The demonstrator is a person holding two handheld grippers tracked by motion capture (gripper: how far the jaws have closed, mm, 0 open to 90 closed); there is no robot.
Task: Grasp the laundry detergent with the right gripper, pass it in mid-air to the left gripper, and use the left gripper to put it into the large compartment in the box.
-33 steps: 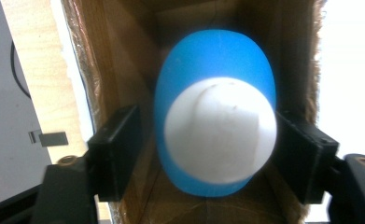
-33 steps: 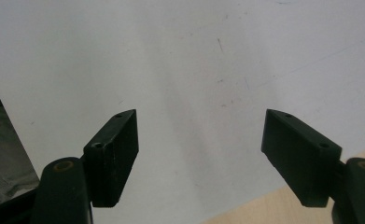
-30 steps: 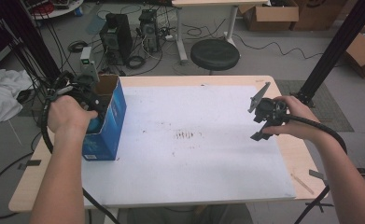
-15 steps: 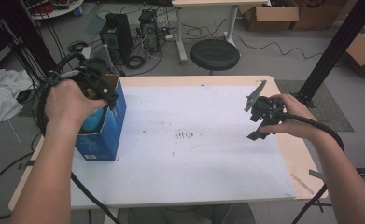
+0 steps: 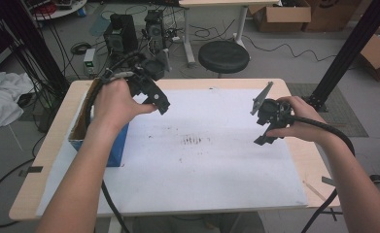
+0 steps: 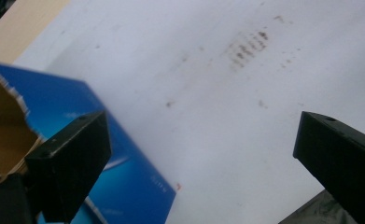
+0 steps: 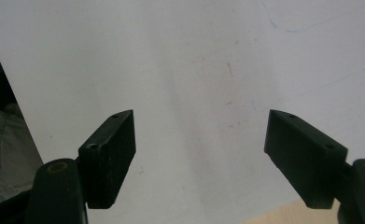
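The left gripper (image 5: pixel 151 90) has lifted away from the blue box (image 5: pixel 114 145) at nine o'clock and swung toward the white sheet (image 5: pixel 202 165), jaws wide apart and empty. The right gripper (image 5: pixel 267 119) holds at three o'clock, jaws likewise spread. Nothing has been picked up yet.

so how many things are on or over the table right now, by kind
blue box: 1
white sheet: 1
grippers: 2, left gripper and right gripper, both open
total: 4
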